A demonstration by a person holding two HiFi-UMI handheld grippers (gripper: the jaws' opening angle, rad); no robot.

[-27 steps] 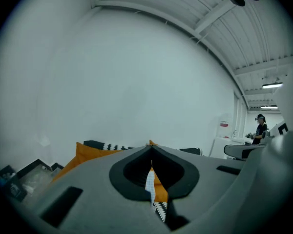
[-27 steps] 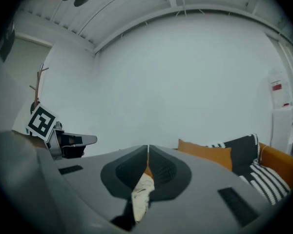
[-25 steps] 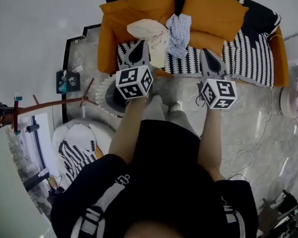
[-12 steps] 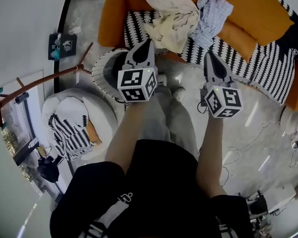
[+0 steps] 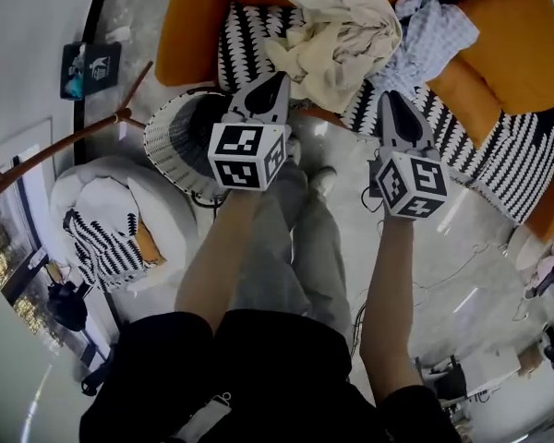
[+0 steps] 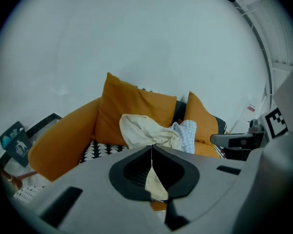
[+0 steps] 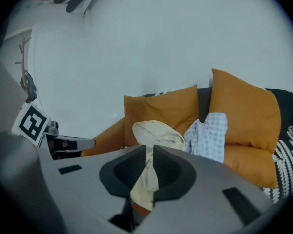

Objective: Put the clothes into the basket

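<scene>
A cream garment (image 5: pixel 337 35) lies crumpled on the orange sofa (image 5: pixel 194 26), with a blue checked shirt (image 5: pixel 431 37) against its right side. The woven round basket (image 5: pixel 164 153) stands on the floor at the sofa's left front corner. My left gripper (image 5: pixel 279 77) is shut and empty, its tip just short of the cream garment and to the right of the basket. My right gripper (image 5: pixel 386 97) is shut and empty, just below the blue shirt. In the left gripper view the cream garment (image 6: pixel 139 128) and the shirt (image 6: pixel 188 132) lie beyond the gripper (image 6: pixel 152 147). The right gripper (image 7: pixel 149 147) faces the garment (image 7: pixel 156 132) too.
A black-and-white patterned throw (image 5: pixel 485 169) covers the sofa seat. A white pouf (image 5: pixel 78 197) with a patterned cushion sits left of the basket. A wooden coat-stand pole (image 5: pixel 60 150) slants across the left. Cables (image 5: pixel 462 247) trail on the grey floor at the right.
Both grippers have come down and forward toward the sofa. The clothes now lie close to the jaw tips. Both jaws stayed shut.
</scene>
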